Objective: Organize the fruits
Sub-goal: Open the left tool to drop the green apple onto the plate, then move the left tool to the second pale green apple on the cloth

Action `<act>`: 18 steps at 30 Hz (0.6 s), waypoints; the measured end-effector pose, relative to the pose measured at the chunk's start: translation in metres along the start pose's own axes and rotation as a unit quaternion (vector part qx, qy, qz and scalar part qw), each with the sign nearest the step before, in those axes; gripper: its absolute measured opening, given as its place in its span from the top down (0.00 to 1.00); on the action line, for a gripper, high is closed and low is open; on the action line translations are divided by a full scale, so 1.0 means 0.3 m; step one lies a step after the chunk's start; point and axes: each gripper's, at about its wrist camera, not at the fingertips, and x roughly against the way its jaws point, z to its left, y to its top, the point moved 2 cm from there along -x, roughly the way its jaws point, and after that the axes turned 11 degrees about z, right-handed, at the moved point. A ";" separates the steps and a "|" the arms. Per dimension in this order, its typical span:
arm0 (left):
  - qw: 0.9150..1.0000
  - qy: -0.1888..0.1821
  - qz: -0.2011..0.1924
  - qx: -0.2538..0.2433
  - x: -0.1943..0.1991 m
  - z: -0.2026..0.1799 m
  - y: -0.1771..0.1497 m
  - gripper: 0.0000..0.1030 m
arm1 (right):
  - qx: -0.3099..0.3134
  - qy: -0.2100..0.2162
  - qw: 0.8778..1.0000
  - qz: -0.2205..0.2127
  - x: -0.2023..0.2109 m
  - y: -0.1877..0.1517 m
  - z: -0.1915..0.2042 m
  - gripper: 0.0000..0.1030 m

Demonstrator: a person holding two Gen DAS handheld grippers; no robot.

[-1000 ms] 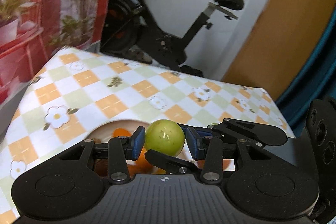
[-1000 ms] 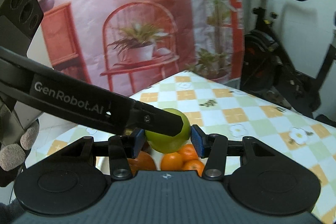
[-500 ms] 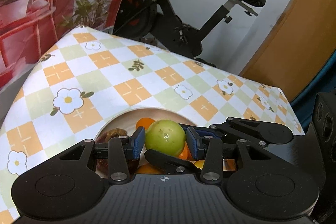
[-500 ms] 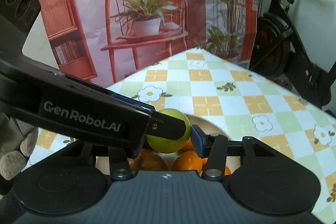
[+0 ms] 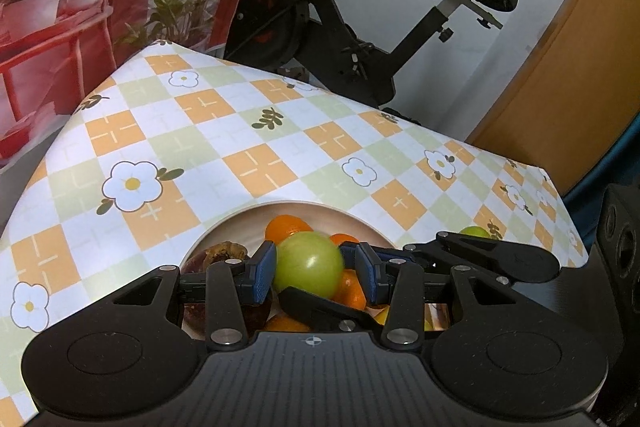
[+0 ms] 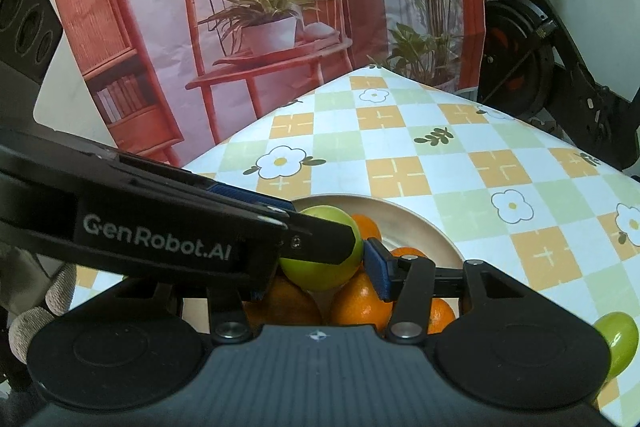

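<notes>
The green fruit (image 5: pixel 307 264) sits between my left claw's (image 5: pixel 315 277) blue pads, pinched by both, just above the bowl (image 5: pixel 320 207) on the checked tablecloth (image 5: pixel 248 131). My right claw (image 6: pixel 320 263) flanks the same fruit; its right pad stands just off the skin, its left pad is hidden behind the other claw's finger, so I cannot tell whether it grips. That finger reads "GenRobot.AI" in white. In the bowl I count at least three oranges (image 6: pixel 362 303) from the right camera; only the left camera shows the dark brownish fruit (image 5: pixel 224 255). A second green fruit (image 6: pixel 618 343) lies on the cloth beside the bowl, clearest in the right view.
</notes>
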 end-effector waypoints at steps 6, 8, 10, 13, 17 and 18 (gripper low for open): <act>1.000 0.004 -0.019 0.000 0.029 -0.022 0.005 0.55 | 0.010 0.001 1.000 -0.023 0.034 -0.033 -0.014 0.50; 1.000 0.006 -0.026 -0.001 0.036 -0.036 0.011 0.55 | 0.017 -0.002 0.999 -0.037 0.060 -0.046 -0.023 0.50; 0.999 0.006 -0.033 -0.003 0.042 -0.055 0.017 0.54 | 0.024 -0.009 0.998 -0.050 0.089 -0.058 -0.034 0.50; 0.999 0.001 -0.040 -0.009 0.043 -0.089 0.026 0.53 | 0.031 -0.021 0.997 -0.072 0.141 -0.083 -0.063 0.50; 0.999 -0.008 -0.043 -0.024 0.027 -0.153 0.033 0.48 | 0.021 -0.041 0.994 -0.101 0.214 -0.120 -0.129 0.50; 0.999 -0.010 -0.042 -0.028 0.019 -0.169 0.034 0.47 | 0.016 -0.049 0.993 -0.108 0.231 -0.128 -0.149 0.50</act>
